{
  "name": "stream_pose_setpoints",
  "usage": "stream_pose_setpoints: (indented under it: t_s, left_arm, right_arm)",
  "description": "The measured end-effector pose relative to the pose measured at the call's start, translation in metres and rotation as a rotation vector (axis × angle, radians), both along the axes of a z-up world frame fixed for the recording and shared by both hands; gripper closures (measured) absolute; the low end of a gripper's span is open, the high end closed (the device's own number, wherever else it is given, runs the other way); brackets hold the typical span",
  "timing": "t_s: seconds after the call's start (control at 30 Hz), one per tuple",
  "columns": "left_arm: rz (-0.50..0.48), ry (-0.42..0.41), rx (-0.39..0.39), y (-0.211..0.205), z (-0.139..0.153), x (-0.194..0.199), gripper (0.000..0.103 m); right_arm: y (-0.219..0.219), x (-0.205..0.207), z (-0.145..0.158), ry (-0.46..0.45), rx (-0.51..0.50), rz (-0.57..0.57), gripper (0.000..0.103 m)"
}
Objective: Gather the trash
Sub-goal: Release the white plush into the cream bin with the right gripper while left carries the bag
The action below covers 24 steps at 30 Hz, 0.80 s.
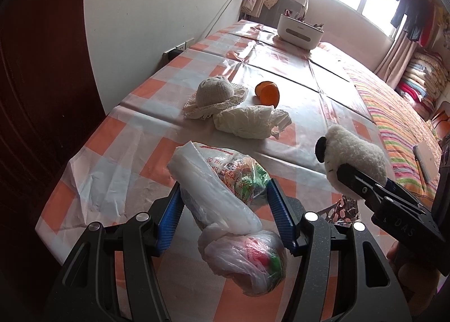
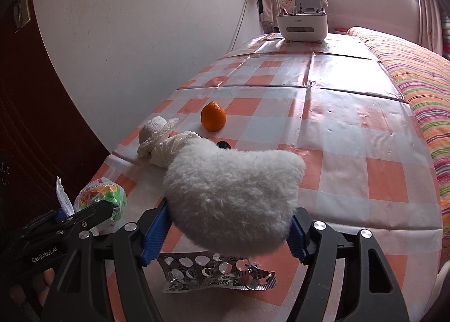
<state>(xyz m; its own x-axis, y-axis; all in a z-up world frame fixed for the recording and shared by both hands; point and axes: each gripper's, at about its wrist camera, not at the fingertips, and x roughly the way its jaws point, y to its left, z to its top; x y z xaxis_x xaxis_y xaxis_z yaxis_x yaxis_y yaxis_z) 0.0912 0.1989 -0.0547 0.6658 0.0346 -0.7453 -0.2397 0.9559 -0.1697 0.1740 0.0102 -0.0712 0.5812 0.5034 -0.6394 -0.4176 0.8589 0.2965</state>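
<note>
My left gripper (image 1: 225, 209) is shut on a knotted clear plastic bag (image 1: 225, 201) with red and green wrappers inside, held over the checked tablecloth (image 1: 135, 153). The bag also shows in the right wrist view (image 2: 98, 195). My right gripper (image 2: 227, 226) is shut on a fluffy white plush toy (image 2: 233, 195) with a black patch, seen also in the left wrist view (image 1: 354, 158). An empty silver blister pack (image 2: 216, 274) lies on the table just below the toy. A crumpled white tissue (image 1: 250, 122) lies mid-table.
A small lace hat (image 1: 213, 96) and an orange (image 1: 267, 92) lie beyond the tissue. A white box (image 1: 299, 30) with small items stands at the table's far end. A wall runs along the left, a striped bed (image 1: 402, 122) along the right.
</note>
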Motion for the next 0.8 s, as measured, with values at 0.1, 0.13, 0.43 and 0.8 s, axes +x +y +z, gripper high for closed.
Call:
stream_pose_setpoints:
  t_s: [0.1, 0.13, 0.43, 0.8]
  left_arm:
    - [-0.009, -0.025, 0.002, -0.005, 0.004, -0.002, 0.045]
    - [-0.011, -0.034, 0.003, -0.007, 0.005, -0.003, 0.045]
    - [-0.054, -0.085, 0.010, -0.033, 0.014, -0.007, 0.045]
    - [-0.156, -0.123, 0.003, -0.088, 0.027, -0.009, 0.045]
  right_arm:
    - [-0.014, -0.009, 0.004, -0.019, 0.009, -0.016, 0.035]
    - [-0.019, -0.011, 0.006, -0.021, 0.014, -0.019, 0.035]
    - [-0.059, -0.029, 0.014, -0.053, 0.050, -0.077, 0.035]
    - [-0.108, -0.052, 0.021, -0.087, 0.083, -0.159, 0.035]
